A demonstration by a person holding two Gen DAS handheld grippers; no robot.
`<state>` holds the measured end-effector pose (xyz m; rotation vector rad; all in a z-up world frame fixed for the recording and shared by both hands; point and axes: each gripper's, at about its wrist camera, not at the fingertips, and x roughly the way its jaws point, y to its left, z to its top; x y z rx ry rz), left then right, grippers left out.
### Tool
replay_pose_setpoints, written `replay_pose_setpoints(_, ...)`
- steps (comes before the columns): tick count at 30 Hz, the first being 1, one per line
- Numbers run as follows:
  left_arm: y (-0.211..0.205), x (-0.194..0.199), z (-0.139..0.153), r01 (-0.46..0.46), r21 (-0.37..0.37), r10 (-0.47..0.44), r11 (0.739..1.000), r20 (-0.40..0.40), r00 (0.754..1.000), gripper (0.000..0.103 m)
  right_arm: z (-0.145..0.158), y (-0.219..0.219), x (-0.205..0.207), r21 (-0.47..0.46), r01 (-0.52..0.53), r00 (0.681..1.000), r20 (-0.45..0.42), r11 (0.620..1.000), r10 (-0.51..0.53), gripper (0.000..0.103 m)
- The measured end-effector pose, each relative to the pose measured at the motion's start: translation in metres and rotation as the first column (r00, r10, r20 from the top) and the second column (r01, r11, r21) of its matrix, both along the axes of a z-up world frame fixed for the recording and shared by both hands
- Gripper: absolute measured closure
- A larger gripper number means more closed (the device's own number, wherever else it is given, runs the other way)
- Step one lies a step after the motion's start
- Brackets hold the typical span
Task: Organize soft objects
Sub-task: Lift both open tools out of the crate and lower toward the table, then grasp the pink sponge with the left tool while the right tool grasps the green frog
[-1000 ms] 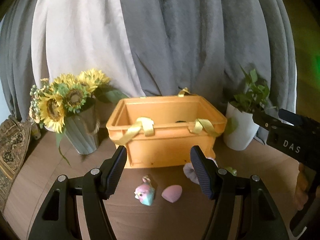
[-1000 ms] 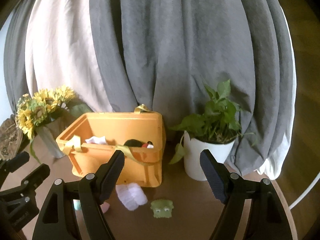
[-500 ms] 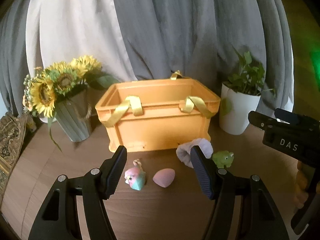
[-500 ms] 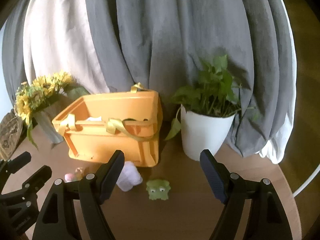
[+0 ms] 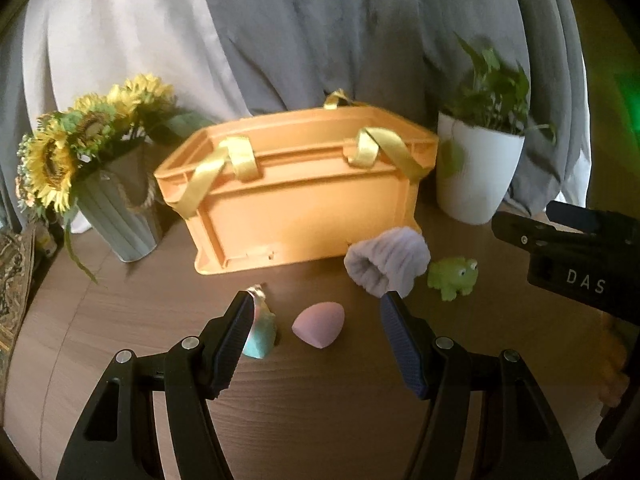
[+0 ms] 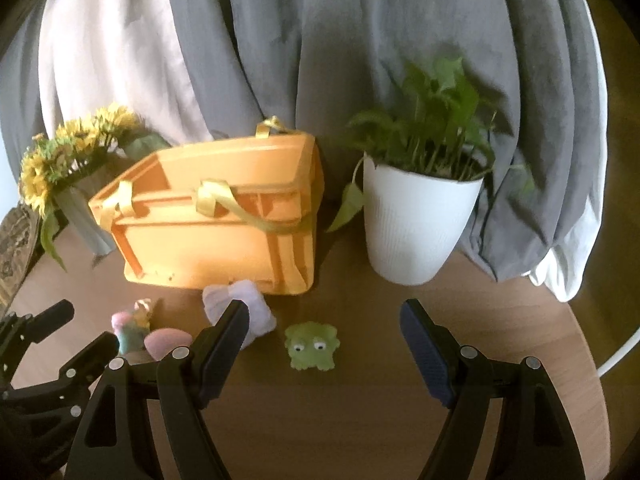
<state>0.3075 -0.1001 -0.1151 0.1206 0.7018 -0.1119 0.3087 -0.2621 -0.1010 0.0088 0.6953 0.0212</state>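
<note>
Left of the orange crate [image 5: 296, 200]: a sunflower vase [image 5: 120, 216], clear of the work; in front of the crate, from left to right on the wooden table [image 5: 320, 408], a pastel bird toy [image 5: 262, 334], a pink makeup sponge [image 5: 319, 324], a lilac fleece band [image 5: 386, 266] almost touching the crate wall, and a green frog toy [image 6: 312, 345], probably laid out for loading into the crate. Left gripper [image 5: 316, 340] wide open and empty, straddling the sponge, likely lined up for it, with the bird just beside the left finger and at risk of a nudge. Right gripper [image 6: 324, 344] likewise wide open and empty before the frog, the fleece band crowding the left finger; right of the crate, a white potted plant [image 6: 416, 220], out of the way.
</note>
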Motion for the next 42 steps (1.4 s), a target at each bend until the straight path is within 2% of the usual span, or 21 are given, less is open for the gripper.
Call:
replay_pose_setpoints(16, -0.004, 0.029, -0.039, 0.045, 0.03, -0.042, 0.999, -0.101, 0.994, 0.041, -0.046, 0.004, 0.023, -0.002, -0.013, 0.991, -0.135, 1.0, 0.013, 0.025)
replay_pose_setpoints(24, -0.005, 0.045, -0.055, 0.065, 0.043, -0.058, 0.997, -0.136, 0.989, 0.042, -0.062, 0.005, 0.034, -0.015, -0.012, 0.986, -0.169, 1.0, 0.009, 0.026)
replay_pose_setpoints(34, -0.005, 0.062, -0.072, 0.066, 0.024, -0.06, 0.998, -0.189, 0.98, 0.044, -0.075, 0.009, 0.049, -0.006, -0.015, 0.98, -0.2, 1.0, 0.014, 0.033)
replay_pose_setpoints(37, -0.005, 0.066, -0.076, 0.066, 0.021, -0.06, 0.998, -0.205, 0.977, 0.05, -0.079, 0.01, 0.054, -0.007, -0.015, 0.978, -0.209, 1.0, 0.013, 0.036)
replay_pose_setpoints(42, -0.008, 0.067, -0.078, 0.059, 0.027, -0.052, 0.998, -0.202, 0.978, 0.054, -0.086, 0.009, 0.06, 0.003, -0.02, 0.973, -0.23, 1.0, 0.02, 0.046)
